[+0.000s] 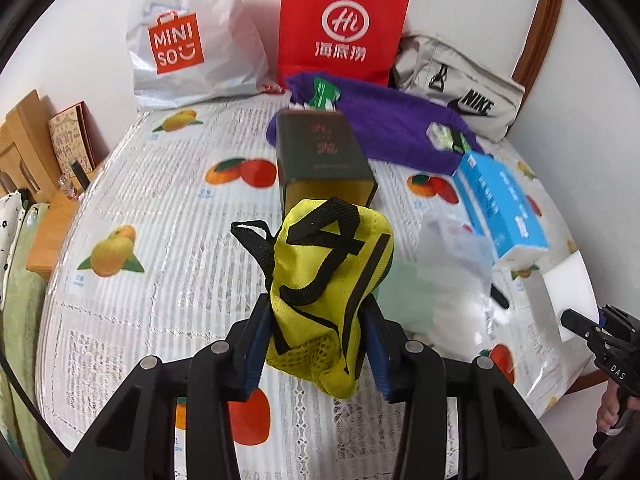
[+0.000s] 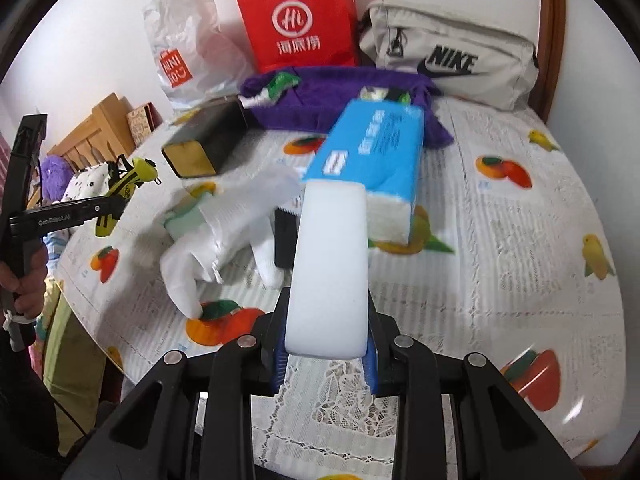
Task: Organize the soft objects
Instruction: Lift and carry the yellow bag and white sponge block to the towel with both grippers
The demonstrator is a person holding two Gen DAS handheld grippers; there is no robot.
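White wall behind; worktop (image 1: 160,300) covered by a fruit-print plastic cloth over lace; along the back edge stand a white MINISO bag (image 1: 188,40), a red paper bag (image 1: 340,24) and a grey Nike pouch (image 1: 460,88).

Your left gripper (image 1: 320,328) has its fingers (image 1: 256,344) closed on a yellow mesh bag (image 1: 324,280) with black straps; bag is held off the cloth, crumpled, straps looping above it; in the right wrist view the same bag (image 2: 128,184) shows small at the far left edge.

Your right gripper (image 2: 326,344) has its fingers (image 2: 280,364) clamped on a white sponge block (image 2: 330,268); block stands lengthwise out from the jaws, above the cloth; from the left wrist view it appears at the right edge (image 1: 568,292).

On the cloth: a dark green box (image 1: 320,156) lying on its side, gold end toward you; a purple towel (image 1: 392,120) behind it with a green-and-white tube (image 1: 322,94) on top; a blue tissue pack (image 2: 372,160) tilted, just beyond the sponge; a white glove (image 2: 224,232) near centre, partly over a pale green pad (image 2: 184,216); a small black object (image 2: 284,240) beside the glove, identity unclear.
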